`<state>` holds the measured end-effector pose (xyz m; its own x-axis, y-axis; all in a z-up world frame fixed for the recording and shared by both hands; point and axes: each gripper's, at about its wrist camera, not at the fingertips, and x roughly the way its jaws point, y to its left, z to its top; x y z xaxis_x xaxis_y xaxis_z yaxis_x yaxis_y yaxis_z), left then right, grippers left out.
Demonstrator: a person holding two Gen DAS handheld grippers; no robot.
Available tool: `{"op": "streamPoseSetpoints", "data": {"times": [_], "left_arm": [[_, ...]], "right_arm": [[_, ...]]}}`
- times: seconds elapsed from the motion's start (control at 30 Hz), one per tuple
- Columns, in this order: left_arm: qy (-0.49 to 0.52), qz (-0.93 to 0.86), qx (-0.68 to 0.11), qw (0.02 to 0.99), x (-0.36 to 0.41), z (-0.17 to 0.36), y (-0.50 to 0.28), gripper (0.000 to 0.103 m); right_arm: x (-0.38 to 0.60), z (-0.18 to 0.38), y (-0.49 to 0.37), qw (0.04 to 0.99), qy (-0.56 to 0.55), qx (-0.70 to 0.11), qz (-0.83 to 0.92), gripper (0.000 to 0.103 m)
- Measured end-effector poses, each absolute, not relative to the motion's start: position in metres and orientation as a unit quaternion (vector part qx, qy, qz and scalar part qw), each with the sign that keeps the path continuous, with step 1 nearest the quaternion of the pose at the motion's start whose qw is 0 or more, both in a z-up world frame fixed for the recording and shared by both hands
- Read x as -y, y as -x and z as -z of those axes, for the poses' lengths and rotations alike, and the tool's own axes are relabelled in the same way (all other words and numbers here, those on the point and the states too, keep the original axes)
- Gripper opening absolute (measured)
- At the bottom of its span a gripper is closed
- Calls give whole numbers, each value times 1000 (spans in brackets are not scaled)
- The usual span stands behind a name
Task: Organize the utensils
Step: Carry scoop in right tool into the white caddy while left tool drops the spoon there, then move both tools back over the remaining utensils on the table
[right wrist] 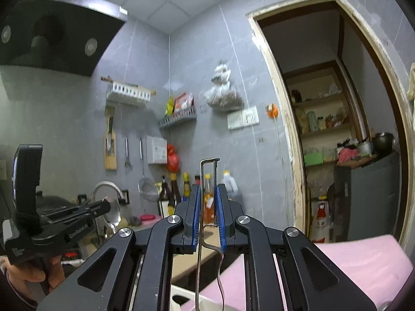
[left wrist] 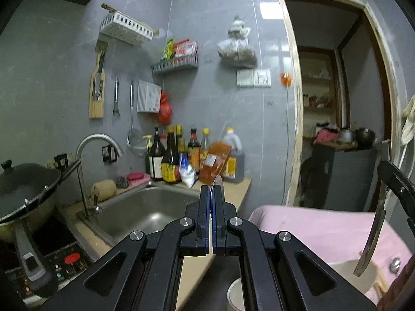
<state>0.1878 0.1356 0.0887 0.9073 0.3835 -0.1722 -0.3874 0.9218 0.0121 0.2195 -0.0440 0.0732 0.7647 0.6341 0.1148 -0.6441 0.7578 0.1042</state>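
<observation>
In a cramped grey-tiled kitchen, two hand-held grippers are raised in front of the sink (left wrist: 145, 207), each carrying a piece of metal cutlery. The left hand-held gripper (left wrist: 212, 191) has its blue-padded jaws pressed together on a thin metal utensil, seen edge-on; only its rounded tip (left wrist: 217, 181) shows above the fingertips, so its kind cannot be told from this view. That tip sits above the far right corner of the sink, in front of the row of sauce bottles (left wrist: 181, 153) standing on the table (left wrist: 241, 186) behind the sink.

The right hand-held gripper (right wrist: 208, 202) pinches a slim metal peeler (right wrist: 207, 181) between its pads; the peeler stands upright, its squared frame rising above the fingertips and its long handle running down below the jaws. In the left wrist view the same tool (left wrist: 373, 223) hangs at the far right of the sink, over a pink cloth (left wrist: 311, 228).

A person's hand (right wrist: 33, 272) grips the left tool's handle at the lower left of the right wrist view. Left of the sink, a lidded wok (left wrist: 26, 189) sits on a cooktop (left wrist: 59, 256). On the wall above the sink hang a white basket (left wrist: 127, 27), a strainer (left wrist: 133, 137) and a wooden board (left wrist: 97, 88).
</observation>
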Motion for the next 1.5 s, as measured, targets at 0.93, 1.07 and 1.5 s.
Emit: {"op": "streamPoseSetpoints", "data": {"times": [0.93,1.07,1.5], "left_arm": [[124,-6,-179,976,-133,-75,-183,26],[124,5,-153,980,-121,-90,-174,41],[41,28,-92,995,-37,-109,-164,83]], "right_arm": [[49,-25,-216,927,-20,-98,-361,27],[61,-36,-209,930,-28,-80,-357,40],[155,-80,-176,967,-18,6,-255,85]]}}
